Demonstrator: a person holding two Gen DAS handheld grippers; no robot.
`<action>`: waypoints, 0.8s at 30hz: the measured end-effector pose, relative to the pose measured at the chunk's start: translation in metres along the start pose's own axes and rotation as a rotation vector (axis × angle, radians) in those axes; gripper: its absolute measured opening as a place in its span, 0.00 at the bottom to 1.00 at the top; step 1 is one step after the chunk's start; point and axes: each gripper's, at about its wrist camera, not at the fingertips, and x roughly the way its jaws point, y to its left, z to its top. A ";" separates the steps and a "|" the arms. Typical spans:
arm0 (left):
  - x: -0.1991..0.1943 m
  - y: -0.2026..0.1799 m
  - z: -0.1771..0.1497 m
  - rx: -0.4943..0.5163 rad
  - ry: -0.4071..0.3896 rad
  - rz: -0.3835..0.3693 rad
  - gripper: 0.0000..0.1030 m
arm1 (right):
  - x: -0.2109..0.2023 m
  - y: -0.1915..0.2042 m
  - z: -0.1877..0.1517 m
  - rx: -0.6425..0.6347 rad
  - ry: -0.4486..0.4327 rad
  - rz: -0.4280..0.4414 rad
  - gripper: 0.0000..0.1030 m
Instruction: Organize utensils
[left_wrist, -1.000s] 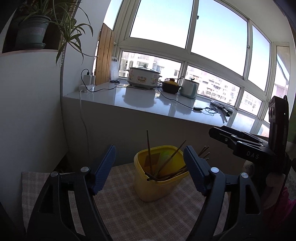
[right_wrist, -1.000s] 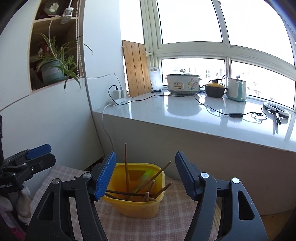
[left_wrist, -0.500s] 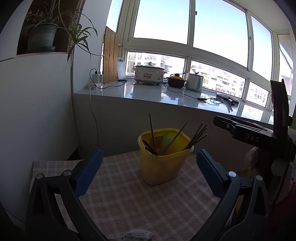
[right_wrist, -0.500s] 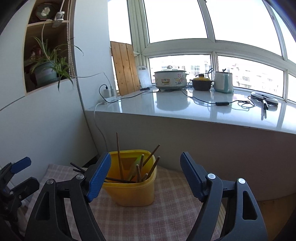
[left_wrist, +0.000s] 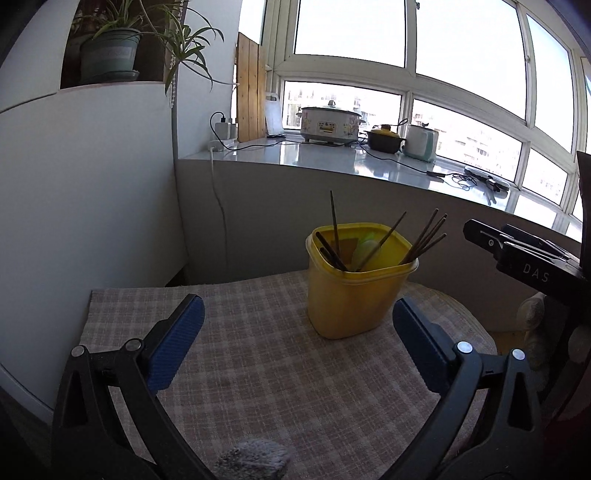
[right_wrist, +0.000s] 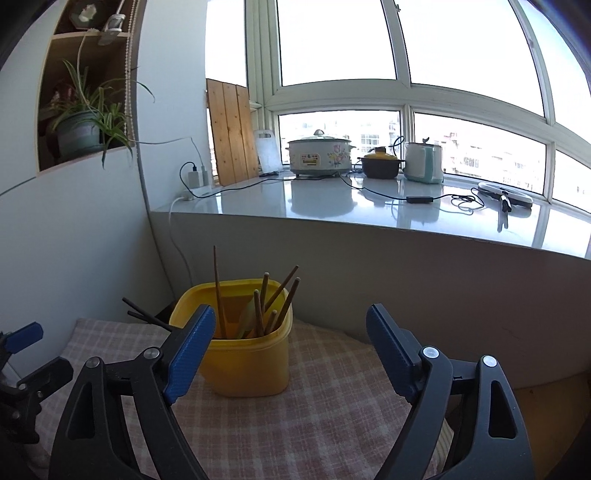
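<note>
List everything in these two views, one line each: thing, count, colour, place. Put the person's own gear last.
tub: one, yellow, standing on the cloth.
chopsticks: several, brown, leaning in the tub; exact count unclear.
scoop: one, pale green, inside the tub; what kind it is cannot be told.
cloth: one, pink-and-beige check, covering the table.
cooker: one, white with flowers, on the sill.
pot: one, dark with a yellow lid, right of the cooker.
kettle: one, white and pale green, right of the pot.
plant: one, green, in the wall niche.
boards: one set, wooden, leaning by the window.
left claw: one, black with blue pads, open, empty.
right claw: one, black with blue pads, open, empty.
</note>
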 end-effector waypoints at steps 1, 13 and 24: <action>0.000 -0.001 -0.001 0.000 0.002 0.000 1.00 | 0.000 0.000 -0.001 0.001 0.004 0.001 0.81; 0.004 -0.005 -0.001 0.005 0.001 0.034 1.00 | 0.000 0.002 -0.004 -0.020 -0.003 -0.028 0.82; 0.004 -0.001 0.001 -0.007 -0.004 0.036 1.00 | 0.001 0.004 -0.005 -0.019 -0.005 -0.026 0.86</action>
